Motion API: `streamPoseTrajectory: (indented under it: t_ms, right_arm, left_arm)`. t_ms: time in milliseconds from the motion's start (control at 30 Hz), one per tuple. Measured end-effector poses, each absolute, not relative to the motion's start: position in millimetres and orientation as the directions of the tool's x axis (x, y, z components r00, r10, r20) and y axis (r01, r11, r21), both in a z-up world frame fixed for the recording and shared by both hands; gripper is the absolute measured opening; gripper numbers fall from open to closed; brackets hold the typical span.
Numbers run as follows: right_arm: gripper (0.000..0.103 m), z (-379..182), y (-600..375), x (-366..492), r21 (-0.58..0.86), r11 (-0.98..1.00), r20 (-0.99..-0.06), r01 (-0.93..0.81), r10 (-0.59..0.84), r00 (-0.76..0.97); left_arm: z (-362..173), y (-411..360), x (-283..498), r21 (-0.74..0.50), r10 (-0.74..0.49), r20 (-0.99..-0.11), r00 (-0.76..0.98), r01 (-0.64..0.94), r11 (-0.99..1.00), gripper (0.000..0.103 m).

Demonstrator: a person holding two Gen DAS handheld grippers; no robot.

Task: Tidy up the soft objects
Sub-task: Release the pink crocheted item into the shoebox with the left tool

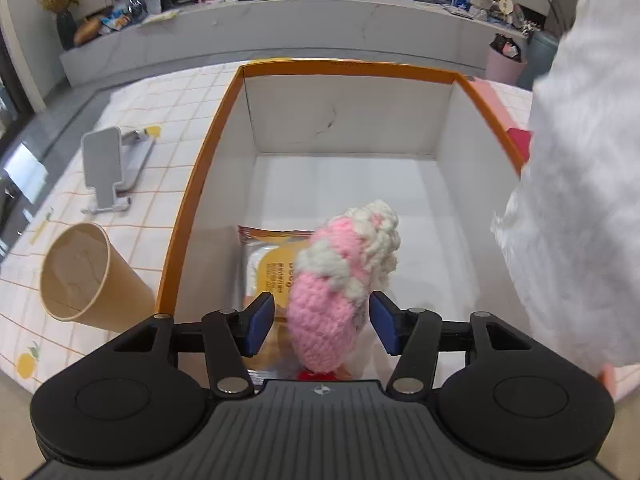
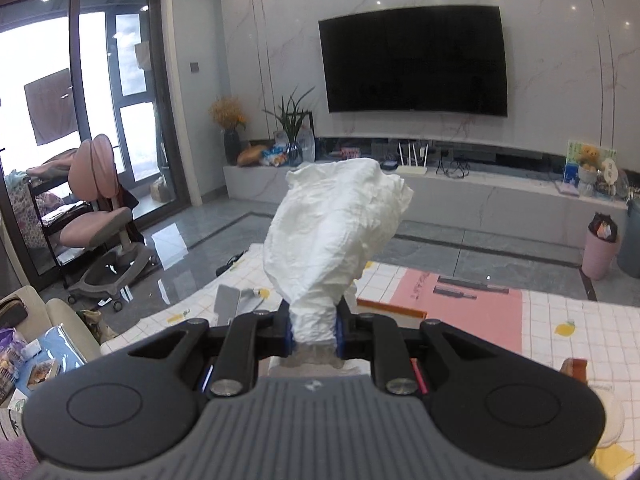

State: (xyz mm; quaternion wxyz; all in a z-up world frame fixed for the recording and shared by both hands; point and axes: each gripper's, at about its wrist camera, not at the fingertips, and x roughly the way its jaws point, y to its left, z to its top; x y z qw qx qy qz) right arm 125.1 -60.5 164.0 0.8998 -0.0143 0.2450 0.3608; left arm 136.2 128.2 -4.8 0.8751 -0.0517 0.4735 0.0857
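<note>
A pink and white crocheted toy point(image 1: 340, 280) lies in the white box with an orange rim point(image 1: 192, 196), partly on a packaged snack point(image 1: 268, 268). My left gripper point(image 1: 322, 322) is open above the box, its blue pads either side of the toy and apart from it. My right gripper point(image 2: 314, 330) is shut on a crumpled white cloth point(image 2: 336, 232) and holds it up in the air above the table. The same cloth point(image 1: 580, 200) hangs at the right of the left wrist view, beside the box.
A paper cup point(image 1: 80, 276) lies on its side left of the box. A grey phone stand point(image 1: 106, 168) stands further back on the checked tablecloth. A pink sheet point(image 2: 452, 304) lies on the table past the box's orange edge point(image 2: 390, 308).
</note>
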Motion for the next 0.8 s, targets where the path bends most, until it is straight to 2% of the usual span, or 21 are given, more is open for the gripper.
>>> streamPoseTrajectory:
  t_ms: [67, 133, 267, 367, 533, 667, 800]
  right_arm:
    - [0.017, 160, -57, 124, 0.154, 0.740, -0.461, -0.655, 0.640, 0.615]
    - [0.017, 156, -53, 124, 0.155, 0.738, -0.473, -0.657, 0.639, 0.607]
    - [0.017, 150, -45, 121, 0.133, 0.733, -0.499, -0.667, 0.631, 0.594]
    - [0.017, 141, -37, 120, 0.113, 0.728, -0.534, -0.676, 0.619, 0.576]
    - [0.017, 121, -20, 123, 0.065, 0.737, -0.590, -0.673, 0.572, 0.570]
    - [0.017, 120, -10, 125, 0.120, 0.728, -0.569, -0.675, 0.607, 0.555]
    - [0.017, 125, 12, 118, 0.064, 0.729, -0.534, -0.682, 0.602, 0.593]
  left_arm:
    - [3, 132, 131, -0.061, 0.061, -0.848, 0.527, -0.212, 0.975, 0.073]
    - [13, 137, 126, -0.096, 0.049, -0.849, 0.527, -0.245, 0.965, 0.084]
    - [47, 140, 116, -0.059, 0.092, -0.809, 0.580, -0.235, 0.970, 0.084]
    - [71, 138, 103, 0.048, 0.195, -0.740, 0.644, -0.238, 0.970, 0.088]
    - [92, 136, 92, 0.204, 0.355, -0.652, 0.670, -0.297, 0.933, 0.089]
    - [96, 143, 93, 0.212, 0.363, -0.638, 0.679, -0.298, 0.931, 0.089]
    - [85, 149, 100, 0.226, 0.380, -0.647, 0.661, -0.310, 0.924, 0.089]
